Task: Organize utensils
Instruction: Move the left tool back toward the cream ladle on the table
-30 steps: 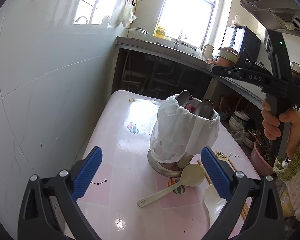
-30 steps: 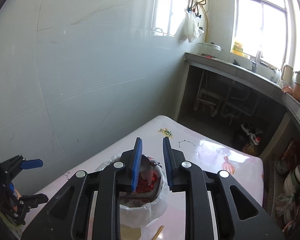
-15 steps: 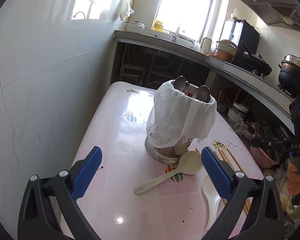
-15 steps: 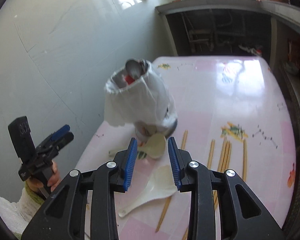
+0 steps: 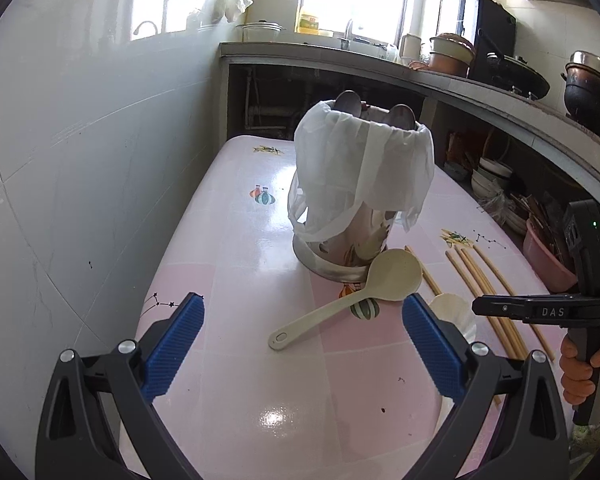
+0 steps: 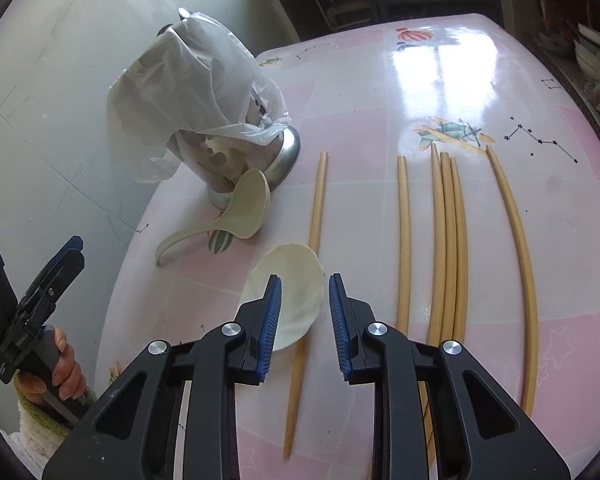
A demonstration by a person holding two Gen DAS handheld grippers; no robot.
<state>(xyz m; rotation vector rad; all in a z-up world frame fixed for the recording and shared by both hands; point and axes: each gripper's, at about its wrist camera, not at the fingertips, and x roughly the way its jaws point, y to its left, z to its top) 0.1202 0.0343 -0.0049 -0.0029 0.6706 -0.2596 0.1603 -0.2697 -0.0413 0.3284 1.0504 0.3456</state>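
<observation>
1. We've got our right gripper (image 6: pixel 302 320) low over the pink table (image 6: pixel 480 80), jaws narrow and closing, nothing pinched yet, white spoon (image 6: pixel 288 292) and one chopstick (image 6: pixel 316 216) just under them.
2. Our left gripper (image 5: pixel 300 344) hangs wide open, empty.
3. The utensil holder (image 5: pixel 360 208), bag draped over it, stands mid-table with a beige spoon (image 5: pixel 364 292) against its base.
4. More chopsticks (image 6: pixel 448 240) lie loose to the right.

At frame centre we see the bag-draped utensil holder (image 5: pixel 360 200) on the pink worktop (image 5: pixel 236 248), a beige spoon (image 5: pixel 352 296) touching its base, chopsticks (image 5: pixel 480 284) right.
</observation>
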